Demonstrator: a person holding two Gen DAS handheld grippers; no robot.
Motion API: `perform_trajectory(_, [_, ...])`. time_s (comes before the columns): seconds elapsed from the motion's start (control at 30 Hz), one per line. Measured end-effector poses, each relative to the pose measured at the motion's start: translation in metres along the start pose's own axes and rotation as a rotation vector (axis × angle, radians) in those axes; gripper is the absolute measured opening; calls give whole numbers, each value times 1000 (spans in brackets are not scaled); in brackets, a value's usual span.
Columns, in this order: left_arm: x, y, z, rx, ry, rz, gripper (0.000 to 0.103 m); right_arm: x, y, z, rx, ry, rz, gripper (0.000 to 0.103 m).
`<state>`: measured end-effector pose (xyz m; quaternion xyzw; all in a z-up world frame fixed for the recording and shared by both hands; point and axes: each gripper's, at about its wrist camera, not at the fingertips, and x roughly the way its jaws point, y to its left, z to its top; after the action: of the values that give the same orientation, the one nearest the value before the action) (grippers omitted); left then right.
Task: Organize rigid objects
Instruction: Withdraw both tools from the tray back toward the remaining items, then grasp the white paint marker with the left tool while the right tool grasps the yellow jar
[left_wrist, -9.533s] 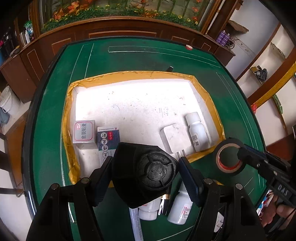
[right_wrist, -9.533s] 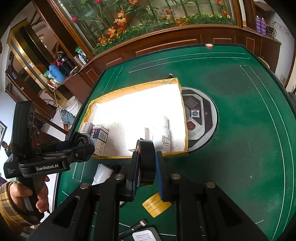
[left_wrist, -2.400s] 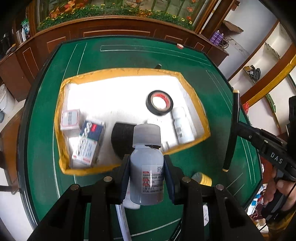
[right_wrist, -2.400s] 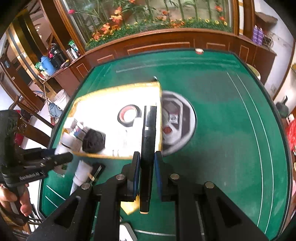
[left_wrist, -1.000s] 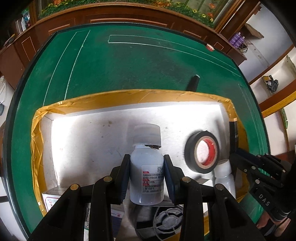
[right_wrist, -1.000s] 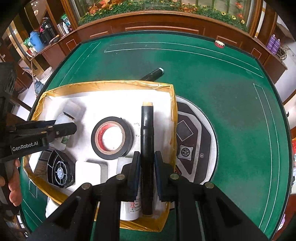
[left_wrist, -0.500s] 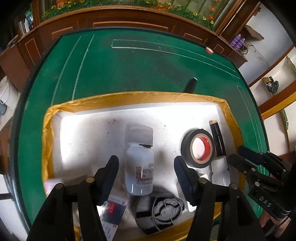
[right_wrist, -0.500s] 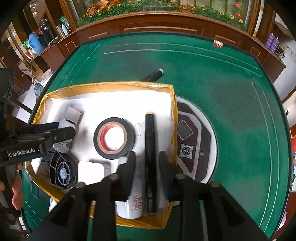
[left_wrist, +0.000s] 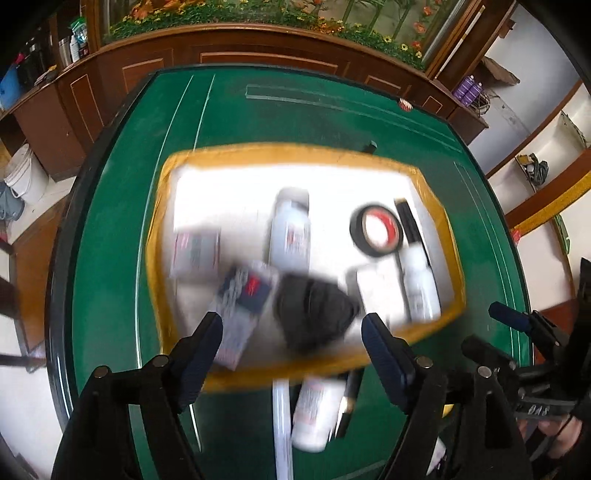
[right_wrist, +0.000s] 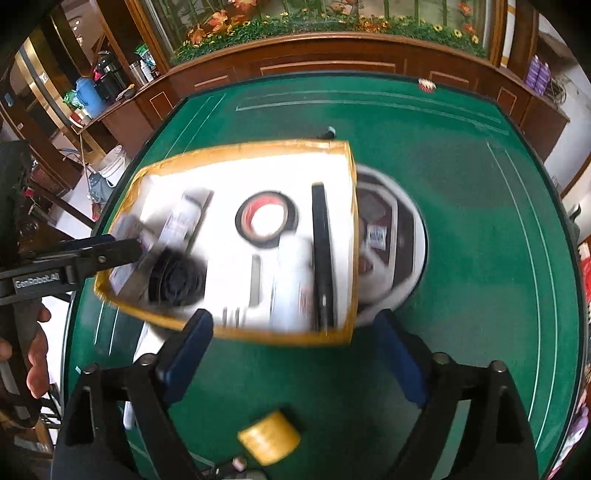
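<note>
Left wrist view: left gripper with jaws wide apart, just been opening, nothing between the pads, hanging over the near edge of the yellow-rimmed tray on the green table. Blurred throughout. Inside the tray: white bottle lying near the middle, cap toward the far edge; black tape roll with red core toward the right edge; black marker just beside the roll, along the right edge; second white bottle in the near right corner, touching the marker; flat white box just left of it; black round object by the near edge; blue-and-white carton left of it, tilted; pale carton near the left edge. Outside the tray, on the table at its near edge: another white bottle, a thin white tube, a dark pen-like thing. Right gripper at the tray's near right corner, also spread.

Right wrist view: right gripper with jaws well apart, just been opening, empty, above the tray's near edge. Marker lying along the tray's right edge, free of the pads. Yellow roll on the table near the camera. Left gripper reaching in over the tray's left edge, a hand on its handle.
</note>
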<state>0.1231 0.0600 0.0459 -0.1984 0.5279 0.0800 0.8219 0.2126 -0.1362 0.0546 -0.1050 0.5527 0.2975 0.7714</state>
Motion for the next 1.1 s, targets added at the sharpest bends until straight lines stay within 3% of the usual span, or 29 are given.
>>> perform_trajectory(0.33, [-6, 11, -104, -46, 84, 14, 81, -11, -36, -83, 112, 76, 48, 91])
perform_trajectory(0.6, [10, 2, -128, 4, 102, 89, 81, -13, -35, -103, 105, 89, 65, 91])
perform_trajectory(0.73, [23, -3, -124, -3, 120, 66, 63, -13, -27, -100, 75, 88, 78, 91])
perform_trajectory(0.83, [26, -8, -121, 11, 91, 67, 55, -12, -23, -100, 65, 90, 85, 91])
perform_trajectory(0.93, [26, -7, -122, 12, 86, 82, 14, -11, -20, -100, 57, 96, 92, 91])
perform_trajectory(1.1, [21, 1, -124, -2, 93, 58, 14, -6, -16, -100, 39, 110, 87, 91])
